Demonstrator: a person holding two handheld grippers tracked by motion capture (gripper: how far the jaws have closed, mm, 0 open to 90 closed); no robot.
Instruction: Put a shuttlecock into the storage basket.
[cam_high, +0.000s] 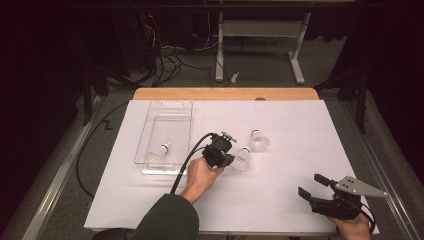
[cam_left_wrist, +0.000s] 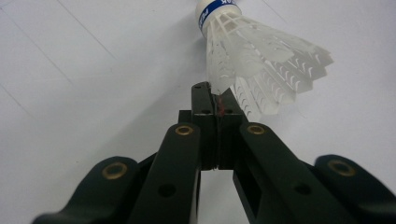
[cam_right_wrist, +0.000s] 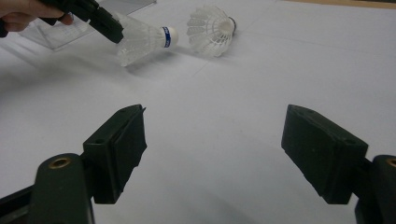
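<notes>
The left gripper view shows what the high view cannot: the left tool (cam_left_wrist: 218, 100) has its jaws pressed together on the edge of the feather skirt of a shuttlecock (cam_left_wrist: 252, 60), with a thin slip of white feather pinched between the pads. The right gripper view adds the blue band round that shuttlecock's cork and shows the skirt lifted a little, with a shadow beneath it.

From the high view, the held shuttlecock (cam_high: 241, 159) sits near the middle of the white tabletop (cam_high: 300, 130), its long axis running from the tool away to the right, cork end farthest from the jaws. A second shuttlecock (cam_high: 259, 141) stands just beyond it, and a third (cam_high: 159, 154) lies inside the clear tray (cam_high: 167, 107) to the left.

The left hand (cam_high: 201, 172) reaches forward over the tabletop, sleeve trailing back. The right tool (cam_high: 312, 186) rests near the front right corner, jaws spread wide with nothing between them.
</notes>
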